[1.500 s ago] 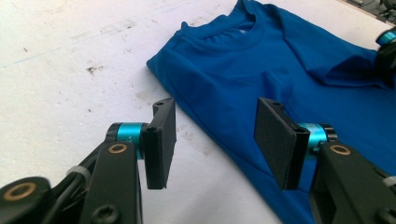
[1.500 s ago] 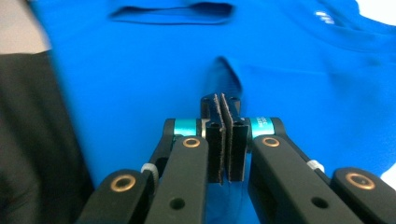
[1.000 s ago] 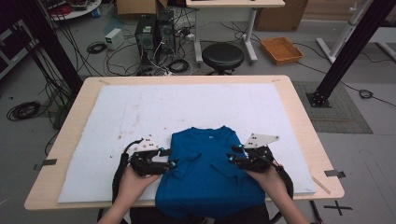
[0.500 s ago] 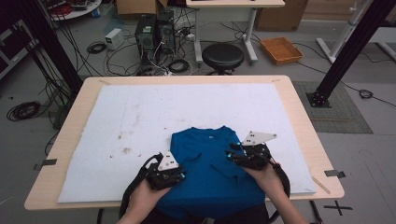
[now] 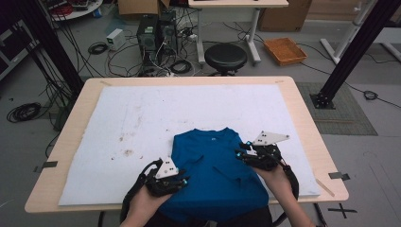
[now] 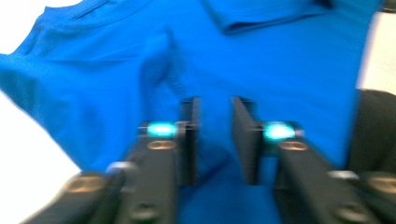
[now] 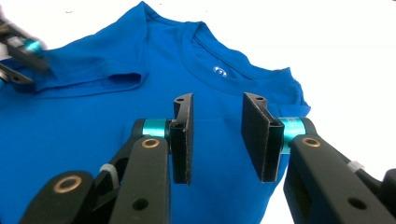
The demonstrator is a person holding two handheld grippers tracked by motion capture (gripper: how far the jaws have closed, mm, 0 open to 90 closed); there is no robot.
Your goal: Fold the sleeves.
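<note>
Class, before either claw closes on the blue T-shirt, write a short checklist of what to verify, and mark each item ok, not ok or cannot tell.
1. Left claw open, jaws apart: ok.
2. Right claw open, nothing between its jaws: ok.
3. Blue T-shirt front lies on the white mat: ok.
4. Whole shirt on the table: not ok, its hem hangs over the near edge.
5. Sleeves folded onto the front: ok, both lie on the chest.
6. Left claw touching cloth: cannot tell, its view is blurred.
</note>
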